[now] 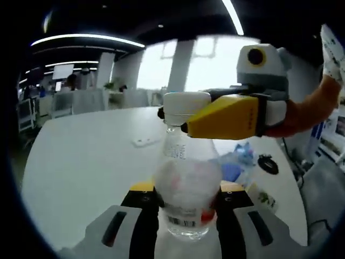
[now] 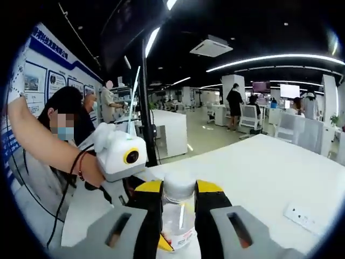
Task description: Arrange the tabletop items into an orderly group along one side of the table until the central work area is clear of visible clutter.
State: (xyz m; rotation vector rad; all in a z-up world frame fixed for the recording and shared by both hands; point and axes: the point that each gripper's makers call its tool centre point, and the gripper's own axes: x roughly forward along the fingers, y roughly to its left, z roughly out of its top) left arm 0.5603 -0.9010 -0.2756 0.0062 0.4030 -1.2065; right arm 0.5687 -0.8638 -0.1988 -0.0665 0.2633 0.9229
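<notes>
**Clear bottle held upright, cap pinched from the side**

Clear plastic is what I have in both sets of fingers: the bottle (image 1: 186,189) stands upright, its long axis vertical, and my left gripper (image 1: 186,208) is closed around its lower body just above the barcode label. My right gripper (image 1: 180,116) comes in from the right of the bottle, level with the top, and seems clamped on the white cap (image 1: 186,105). In the right gripper view the same cap (image 2: 179,186) sits squeezed between my fingers (image 2: 179,216). So the left holds the base and the right the top, both in contact.

The bottle seems to stand near my edge of the white counter (image 1: 91,162), though its base is hidden. Beyond it, a small white flat item (image 1: 145,142) lies near mid-counter. To the bottle's right are a blue crumpled thing (image 1: 237,162), a black round object (image 1: 268,163) and a printed packet (image 1: 265,198) toward the edge. That right-hand cluster looks like the natural grouping side, with nothing standing between it and the bottle.
</notes>
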